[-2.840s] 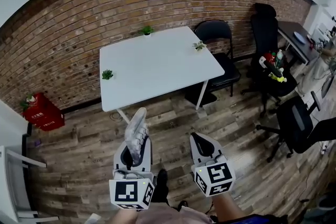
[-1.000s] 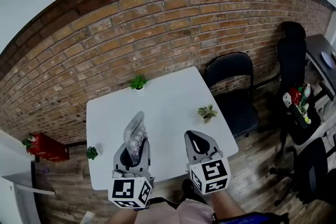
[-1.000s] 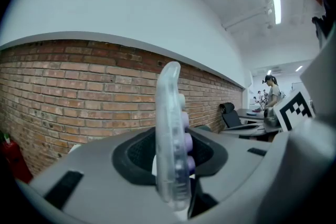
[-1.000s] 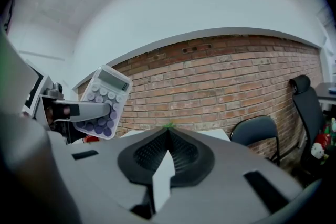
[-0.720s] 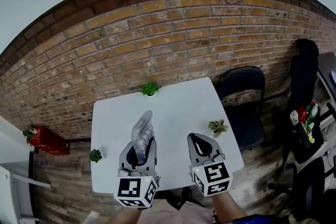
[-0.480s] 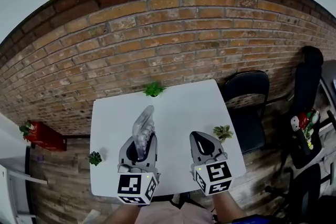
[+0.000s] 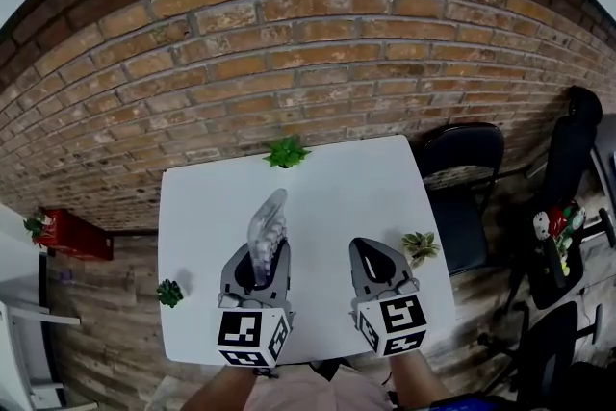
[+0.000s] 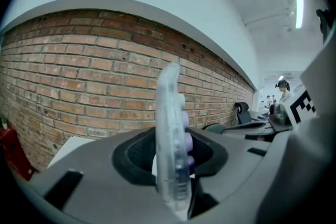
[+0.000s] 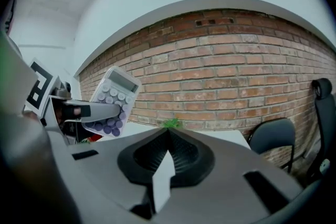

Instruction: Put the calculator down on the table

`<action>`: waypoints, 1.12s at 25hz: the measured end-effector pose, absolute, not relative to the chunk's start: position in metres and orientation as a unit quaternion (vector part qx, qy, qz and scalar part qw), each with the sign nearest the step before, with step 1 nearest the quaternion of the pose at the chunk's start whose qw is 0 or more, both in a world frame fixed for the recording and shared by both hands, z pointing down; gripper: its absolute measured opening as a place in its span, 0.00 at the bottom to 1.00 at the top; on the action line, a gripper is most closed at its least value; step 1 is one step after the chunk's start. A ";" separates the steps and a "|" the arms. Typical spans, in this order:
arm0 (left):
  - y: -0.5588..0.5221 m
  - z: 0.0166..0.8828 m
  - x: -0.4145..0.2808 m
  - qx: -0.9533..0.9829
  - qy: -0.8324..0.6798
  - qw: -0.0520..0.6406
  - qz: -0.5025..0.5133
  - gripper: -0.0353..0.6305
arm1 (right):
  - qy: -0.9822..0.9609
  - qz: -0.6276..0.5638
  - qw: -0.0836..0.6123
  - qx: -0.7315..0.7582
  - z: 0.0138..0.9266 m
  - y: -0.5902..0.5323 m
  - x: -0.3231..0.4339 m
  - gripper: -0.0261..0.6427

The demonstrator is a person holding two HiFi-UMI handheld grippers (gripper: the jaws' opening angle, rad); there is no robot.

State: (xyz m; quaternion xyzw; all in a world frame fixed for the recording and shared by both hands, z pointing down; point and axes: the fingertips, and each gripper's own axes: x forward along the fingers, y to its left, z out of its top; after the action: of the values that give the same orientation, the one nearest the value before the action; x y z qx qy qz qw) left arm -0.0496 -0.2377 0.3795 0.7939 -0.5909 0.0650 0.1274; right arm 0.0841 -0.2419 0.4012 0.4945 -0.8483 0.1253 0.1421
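Observation:
A pale calculator [image 7: 267, 229] with white and purple keys stands upright and edge-on between the jaws of my left gripper [image 7: 258, 267], which is shut on its lower end. It hangs over the near left part of the white table [image 7: 327, 192]. The left gripper view shows the calculator [image 8: 170, 128] as a thin clear slab, purple keys facing right. From the right gripper view I see its key face [image 9: 110, 98] at the left. My right gripper [image 7: 369, 250] hovers over the table's near right part, jaws shut with nothing in them.
Three small potted plants sit on the table: far edge [image 7: 286, 151], right edge [image 7: 421, 245], left edge [image 7: 169, 292]. A brick wall [image 7: 308, 63] runs behind. A black chair [image 7: 462, 168] stands at the table's right, a red crate [image 7: 67, 231] at the left.
Both grippers have come forward from over the wooden floor to over the table's near half. The calculator stays upright in the left gripper.

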 end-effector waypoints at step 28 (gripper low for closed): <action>-0.257 0.563 -0.052 0.758 -0.554 0.301 0.166 0.26 | -0.822 0.210 0.214 0.484 0.500 -0.263 0.083 0.04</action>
State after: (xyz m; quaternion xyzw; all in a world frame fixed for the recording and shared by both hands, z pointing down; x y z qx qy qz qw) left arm -0.0516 -0.2568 0.5626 0.7583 -0.5540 0.1664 0.3007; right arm 0.0828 -0.2629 0.4996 0.4841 -0.8221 0.2096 0.2141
